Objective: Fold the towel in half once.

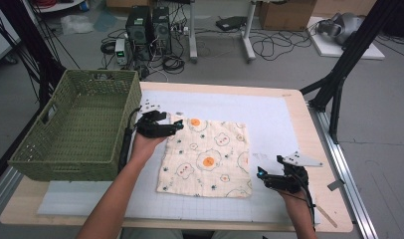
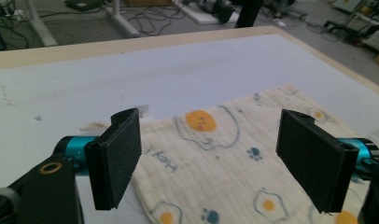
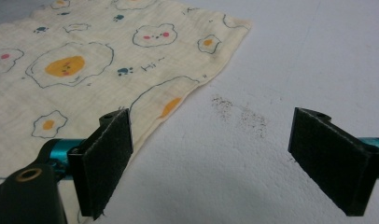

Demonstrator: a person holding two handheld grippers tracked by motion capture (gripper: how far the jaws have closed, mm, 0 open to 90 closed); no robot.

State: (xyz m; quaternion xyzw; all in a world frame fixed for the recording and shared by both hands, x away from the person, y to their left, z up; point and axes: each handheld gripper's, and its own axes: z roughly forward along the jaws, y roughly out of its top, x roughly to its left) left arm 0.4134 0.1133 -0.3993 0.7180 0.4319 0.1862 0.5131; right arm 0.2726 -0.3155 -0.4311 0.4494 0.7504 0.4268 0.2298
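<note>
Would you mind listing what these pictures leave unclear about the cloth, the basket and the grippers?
- High view: left gripper too small and dark to judge its jaws; it covers a cloth corner.
- High view: basket near wall hides part of its floor.
- Right gripper view: cloth cut by the left edge.

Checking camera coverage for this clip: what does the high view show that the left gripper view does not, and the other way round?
High view alone: the green woven basket at the table's left, the right tongs near the cloth's near right corner, both forearms, and the whole cloth outline. Left gripper view alone: the left tongs seen close, jaws wide apart over the cloth's corner, and the small "Hey" lettering printed there. Shared: the fried-egg patterned cloth lying flat on the white mat, the wooden table edge, and floor cables beyond.
</note>
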